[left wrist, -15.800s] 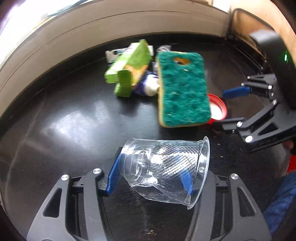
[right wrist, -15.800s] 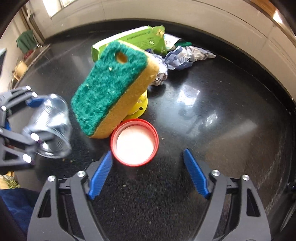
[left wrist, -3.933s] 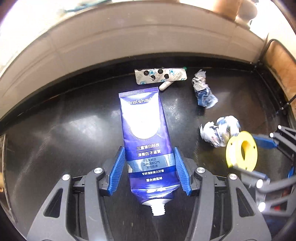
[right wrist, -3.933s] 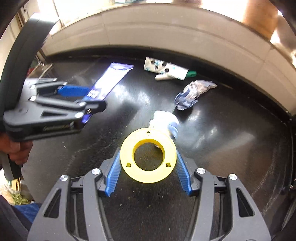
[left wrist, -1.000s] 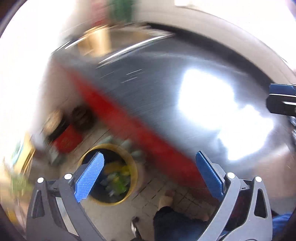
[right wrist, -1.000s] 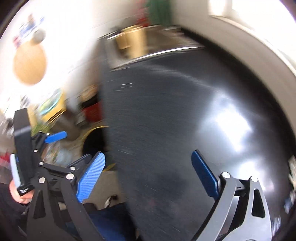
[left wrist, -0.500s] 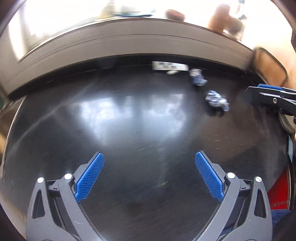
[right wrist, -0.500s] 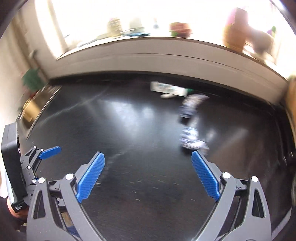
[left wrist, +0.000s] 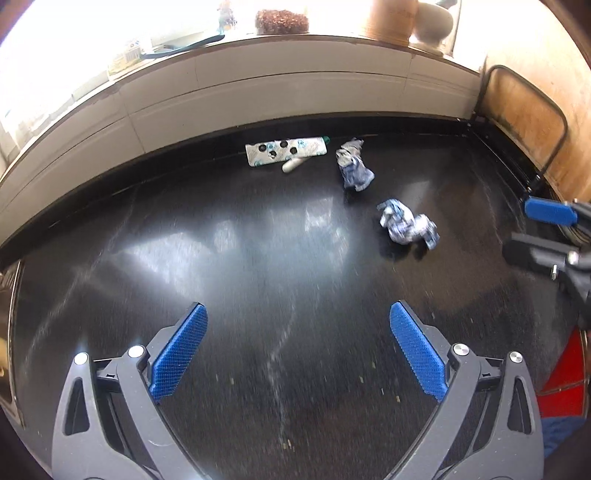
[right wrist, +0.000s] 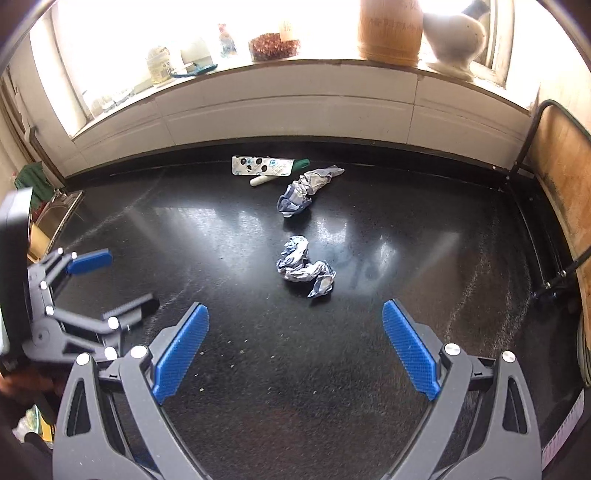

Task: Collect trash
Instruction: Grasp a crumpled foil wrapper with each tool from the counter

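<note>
Two wrist views over a dark, glossy countertop [right wrist: 424, 258], lit from a window w/ a sill [right wrist: 295, 61] at the back. Both grippers were empty.

Left gripper [left wrist: 295, 350]: jaws spread wide, blue pads [left wrist: 177, 354] well apart, nothing betw. them; it hung over bare counter, w/ only crumbs underneath. It also showed at the left edge of the right view [right wrist: 110, 284], jaws likewise apart.

Right gripper [right wrist: 295, 343]: jaws spread wide, holding nothing. In the left view only its tips [left wrist: 543, 229] entered from the right edge.

Trash on the counter, four pcs:
- Near crumpled wrapper [right wrist: 304, 271] [left wrist: 406, 225], white and blue, lay ahead of the right gripper, just beyond its pads, roughly centred betw. them but not betw. the fingers themselves. In the left view it sat off to the right of the left gripper.
- Far crumpled wrapper [right wrist: 304, 188] [left wrist: 352, 166], same colours, lay further back, apart from the near one.
- Pill blister strip [right wrist: 260, 166] [left wrist: 284, 151], silver w/ several popped cells, lay flat close to the back wall [right wrist: 295, 110], a green end showing at its right.
- Small white tube-like item [right wrist: 260, 180] [left wrist: 293, 165] lay touching or just beside the strip's front edge; which, cannot tell.

Background: jars, a tan cylinder [right wrist: 391, 29] and a white vase [right wrist: 452, 40] stood on the sill; a wooden board in a black metal frame [right wrist: 561, 177] stood at the counter's right end.
</note>
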`<action>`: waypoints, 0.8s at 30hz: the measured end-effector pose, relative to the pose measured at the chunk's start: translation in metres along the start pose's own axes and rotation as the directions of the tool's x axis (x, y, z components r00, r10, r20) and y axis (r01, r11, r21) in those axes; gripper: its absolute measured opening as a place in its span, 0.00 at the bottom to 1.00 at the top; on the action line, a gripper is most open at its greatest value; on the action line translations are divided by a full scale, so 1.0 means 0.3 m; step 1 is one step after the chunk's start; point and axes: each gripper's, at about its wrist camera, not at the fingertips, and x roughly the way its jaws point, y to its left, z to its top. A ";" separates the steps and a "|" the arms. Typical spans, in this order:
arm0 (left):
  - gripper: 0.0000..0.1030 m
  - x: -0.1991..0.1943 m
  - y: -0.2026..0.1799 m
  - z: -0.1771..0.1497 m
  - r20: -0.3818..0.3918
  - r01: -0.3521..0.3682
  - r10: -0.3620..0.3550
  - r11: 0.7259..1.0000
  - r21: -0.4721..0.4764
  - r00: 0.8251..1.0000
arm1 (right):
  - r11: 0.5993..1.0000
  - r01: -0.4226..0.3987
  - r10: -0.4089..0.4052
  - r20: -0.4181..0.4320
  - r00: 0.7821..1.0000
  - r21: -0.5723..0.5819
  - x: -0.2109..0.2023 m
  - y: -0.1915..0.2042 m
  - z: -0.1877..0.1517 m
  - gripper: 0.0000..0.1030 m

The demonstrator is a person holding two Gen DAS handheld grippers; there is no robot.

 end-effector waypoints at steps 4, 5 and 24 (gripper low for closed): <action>0.93 0.081 0.027 0.064 -0.031 0.009 -0.010 1.000 -0.022 0.999 | 1.000 0.004 -0.004 -0.025 1.000 -0.027 0.095 -0.001 0.025 0.89; 0.93 0.098 0.033 0.075 -0.040 0.012 -0.013 1.000 -0.025 0.999 | 0.999 0.005 -0.006 -0.025 1.000 -0.038 0.117 0.000 0.028 0.89; 0.93 0.454 -0.083 0.391 -0.104 0.125 -0.117 0.989 0.078 0.988 | 0.972 -0.060 0.032 -0.125 0.992 -0.228 0.439 -0.020 0.050 0.39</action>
